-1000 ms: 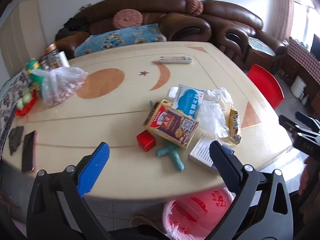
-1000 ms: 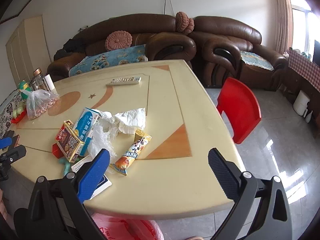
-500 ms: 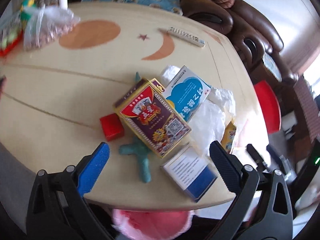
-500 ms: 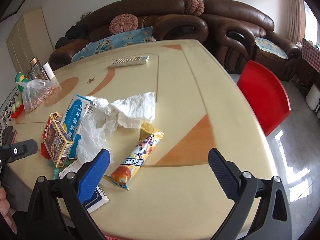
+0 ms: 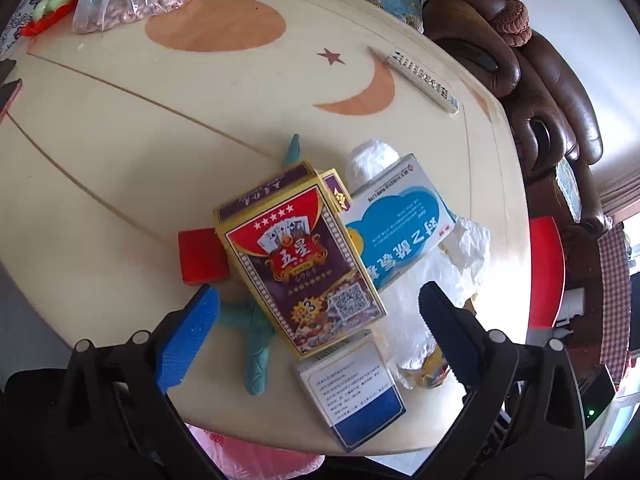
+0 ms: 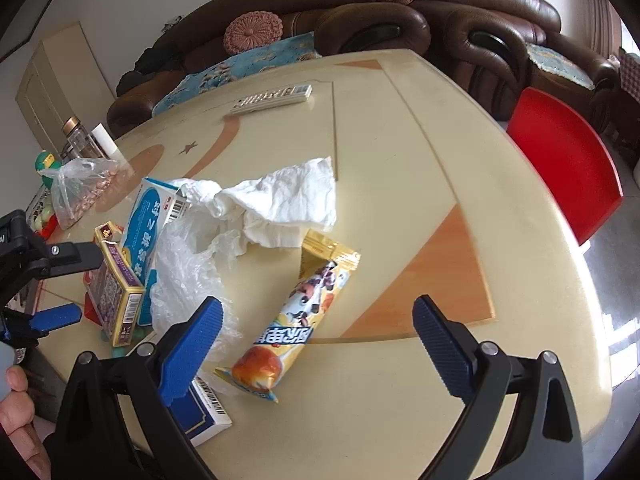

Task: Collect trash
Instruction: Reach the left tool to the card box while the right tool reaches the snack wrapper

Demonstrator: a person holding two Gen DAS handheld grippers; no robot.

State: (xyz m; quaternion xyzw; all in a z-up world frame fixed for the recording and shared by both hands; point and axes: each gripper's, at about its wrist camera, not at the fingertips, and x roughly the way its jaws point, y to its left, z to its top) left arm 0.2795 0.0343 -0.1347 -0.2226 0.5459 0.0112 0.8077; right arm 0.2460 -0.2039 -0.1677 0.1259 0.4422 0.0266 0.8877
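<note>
Playing-card box (image 5: 304, 264) lying amid litter near the counter (image 5: 120, 152) edge, blue-and-white box (image 5: 400, 224) touching on the right, red block (image 5: 200, 256) left. Left gripper (image 5: 316, 320) spread wide over it, holding nothing. Right gripper (image 6: 316, 344) likewise released above snack wrapper (image 6: 296, 320).

A home living room. A brown leather sofa (image 6: 400, 12) with round crocheted cushions (image 6: 253, 33) and a flowered blue cover (image 6: 244, 68) curves behind the cream counter (image 6: 400, 184), inlaid with sun, star and moon. A remote (image 6: 272, 98), a playing-card box (image 5: 300, 264) and a red plastic chair (image 6: 564, 160) add to the domestic look.
</note>
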